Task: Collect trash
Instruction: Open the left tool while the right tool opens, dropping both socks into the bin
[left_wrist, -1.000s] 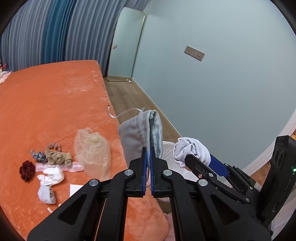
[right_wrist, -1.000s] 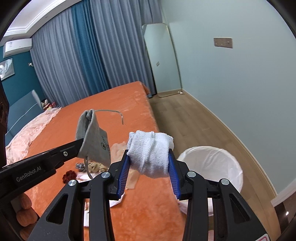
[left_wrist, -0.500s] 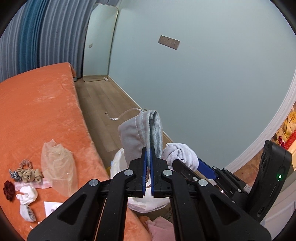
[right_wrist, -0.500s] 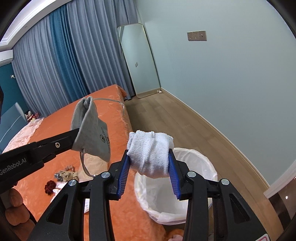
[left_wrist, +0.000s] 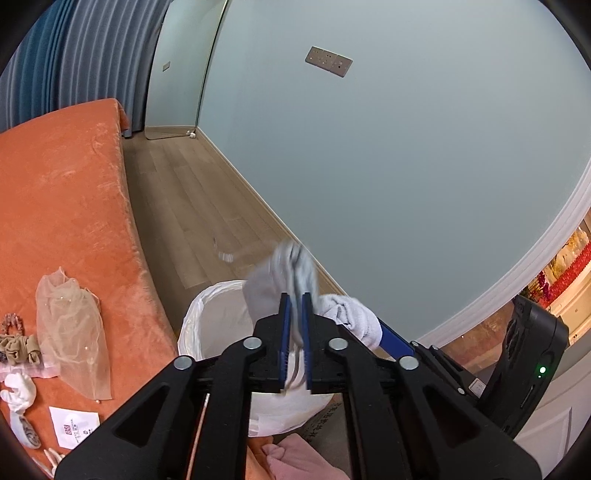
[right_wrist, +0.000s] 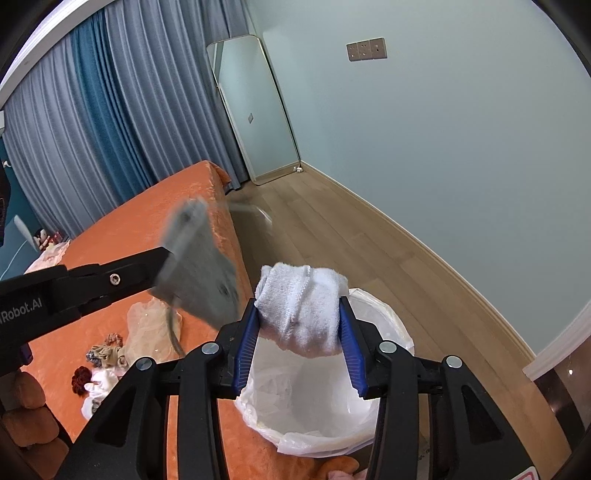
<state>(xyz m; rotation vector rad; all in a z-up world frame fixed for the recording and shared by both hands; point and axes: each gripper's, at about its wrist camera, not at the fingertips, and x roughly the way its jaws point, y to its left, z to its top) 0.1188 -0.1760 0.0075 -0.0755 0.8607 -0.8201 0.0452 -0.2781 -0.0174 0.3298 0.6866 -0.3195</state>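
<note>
1. The left gripper (left_wrist: 294, 302) is being opened; a blurred grey face mask (left_wrist: 280, 273) is seen between its parting pads, contact uncertain.
2. The right gripper (right_wrist: 301, 308) is being opened; a rolled white sock (right_wrist: 303, 306) is still being touched by both pads.
3. A white-lined trash bin (right_wrist: 388, 317) is being overhung, directly beneath both grippers, beside the orange bed (left_wrist: 62, 206).

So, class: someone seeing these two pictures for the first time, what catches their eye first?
Probably the rolled white sock between the right gripper's opening jaws, directly above the white-lined bin. Next, the blurred grey face mask in the left gripper, also opening over that bin beside the orange bed.
</note>
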